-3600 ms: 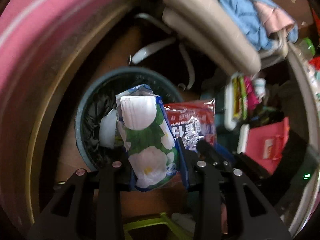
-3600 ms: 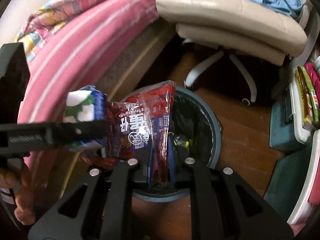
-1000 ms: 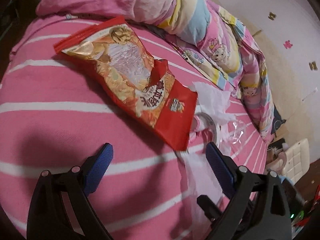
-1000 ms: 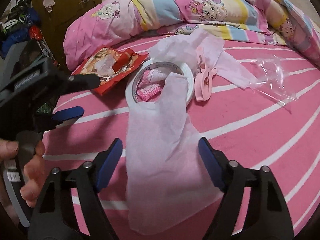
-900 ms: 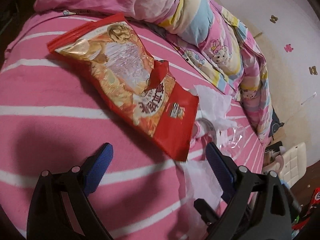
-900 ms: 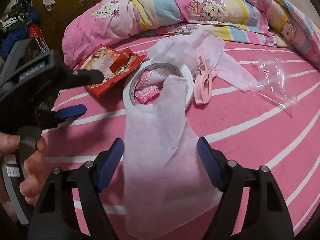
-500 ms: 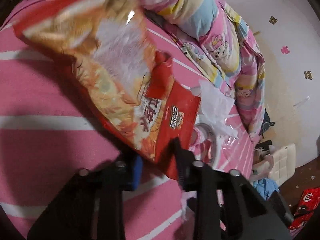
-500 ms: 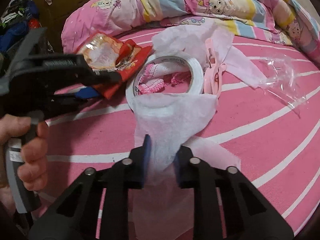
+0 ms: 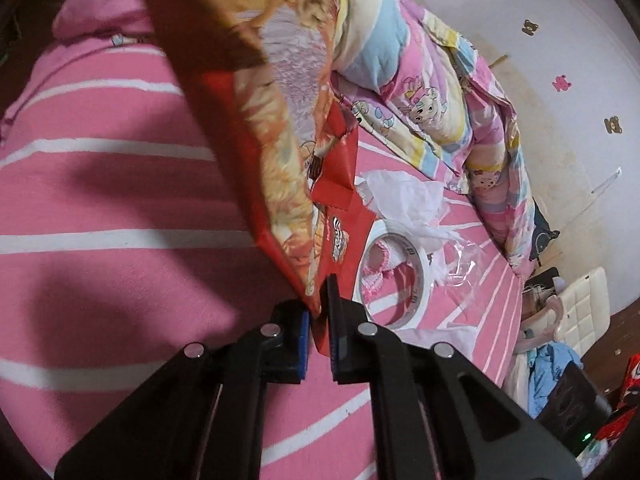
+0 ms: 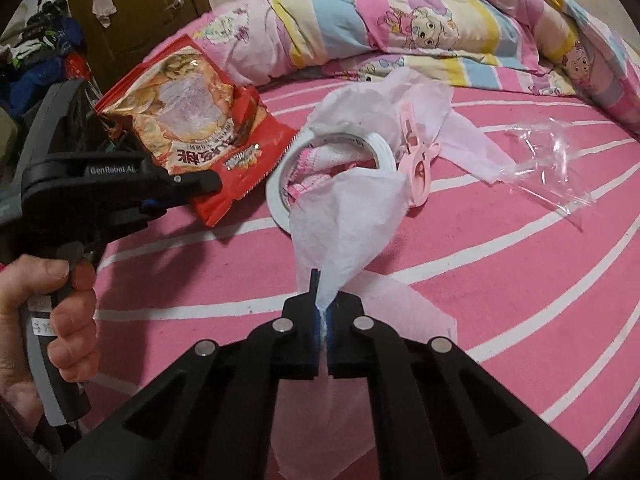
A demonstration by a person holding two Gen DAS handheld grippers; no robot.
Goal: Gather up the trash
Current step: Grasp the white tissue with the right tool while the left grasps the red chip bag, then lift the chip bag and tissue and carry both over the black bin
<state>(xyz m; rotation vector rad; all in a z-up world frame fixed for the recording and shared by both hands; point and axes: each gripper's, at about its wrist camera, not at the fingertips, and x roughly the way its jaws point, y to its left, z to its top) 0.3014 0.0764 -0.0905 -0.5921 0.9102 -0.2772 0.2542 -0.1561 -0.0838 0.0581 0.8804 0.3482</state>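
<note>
Snack bag [image 9: 280, 152] is pinched by your left gripper [image 9: 318, 332], just closed, raised off the bed [image 10: 520, 280]; your right gripper [image 10: 322, 320] clamps the tissue [image 10: 348, 220], tape roll [image 10: 332, 140] at twelve o'clock.

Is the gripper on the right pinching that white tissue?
Touching. In the right wrist view, the right hand-held gripper has just closed, and the white tissue narrows into a pinched strip squeezed between its blue pads.
</note>
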